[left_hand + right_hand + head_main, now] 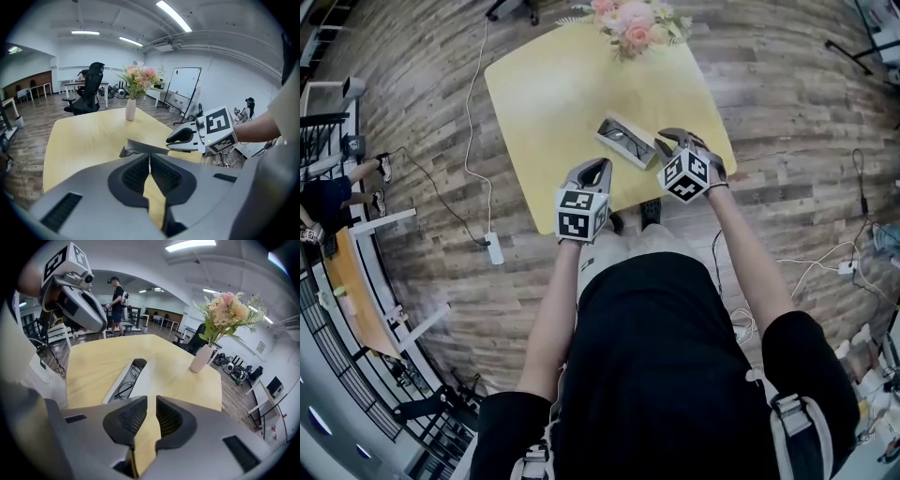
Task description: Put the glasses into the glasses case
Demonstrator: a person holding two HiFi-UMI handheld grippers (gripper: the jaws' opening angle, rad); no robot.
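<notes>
Glasses case (619, 153): a long, pale grey box lying open on the yellow table (544, 84), just ahead of both claws and between them. Glasses (622, 137): dark-framed, thin-armed, folded, and lying inside the open case.

Left claw (149, 159): jaws closed against each other with nothing between them. It points down at the near end of the case. From this side the raised lid (145, 146) sits just past the fingertips and screens the inside of the case.

Right claw (151, 401): jaws a narrow gap apart and empty, with bare tabletop showing through the gap. The case (117, 383) lies ahead of it and slightly to its left, and the glasses (125, 383) are in plain sight there. The two claws hang near each other over the table's near edge, on opposite sides of the case.

Vase of pink flowers (633, 23): at the far edge of the table, well beyond the case.

Surroundings: a black office chair (91, 93), a whiteboard (183, 86), a power strip (494, 248) on the wooden floor, and a person standing (117, 298) far behind the left claw.
</notes>
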